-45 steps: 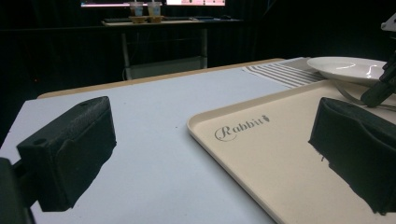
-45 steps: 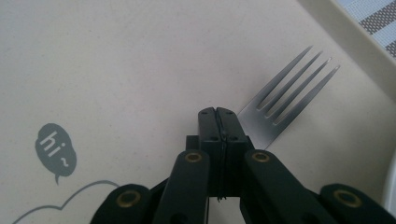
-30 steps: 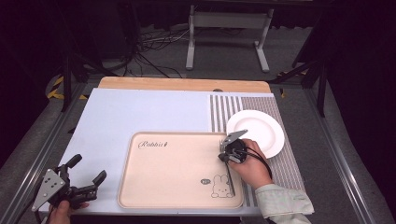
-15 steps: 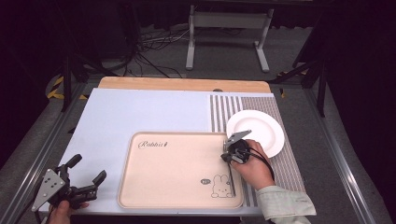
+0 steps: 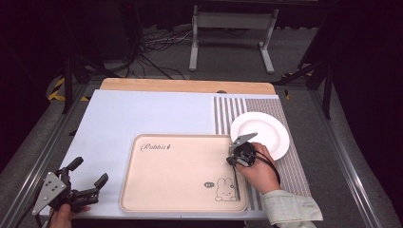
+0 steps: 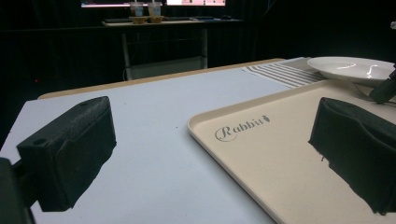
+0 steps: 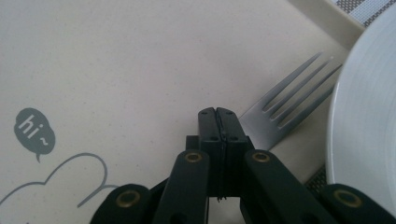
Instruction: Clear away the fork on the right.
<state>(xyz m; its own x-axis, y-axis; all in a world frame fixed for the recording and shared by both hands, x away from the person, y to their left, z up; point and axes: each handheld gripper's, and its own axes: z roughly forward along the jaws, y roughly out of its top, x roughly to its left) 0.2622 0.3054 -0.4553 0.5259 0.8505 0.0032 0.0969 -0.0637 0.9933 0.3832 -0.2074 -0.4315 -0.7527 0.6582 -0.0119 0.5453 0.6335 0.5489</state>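
A beige tray (image 5: 180, 171) printed with "Rabbit" and a rabbit drawing lies at the table's front middle. A white plate (image 5: 266, 130) sits just off its right far corner on a striped mat. A metal fork (image 5: 236, 183) lies along the tray's right edge, its tines (image 7: 289, 105) pointing toward the plate (image 7: 369, 116). My right gripper (image 5: 235, 159) points down over the fork's neck. Its jaws (image 7: 216, 112) meet with no gap, and the fork runs under their tips. My left gripper (image 5: 89, 171) hovers open at the front left corner, facing the tray (image 6: 280, 154) with nothing between its jaws.
A pale blue mat (image 5: 152, 114) covers the table's left and middle, with a wooden strip (image 5: 185, 85) along the far edge. The striped mat (image 5: 228, 109) lies at the right. Beyond the table are a metal stand (image 5: 233, 28) and floor cables.
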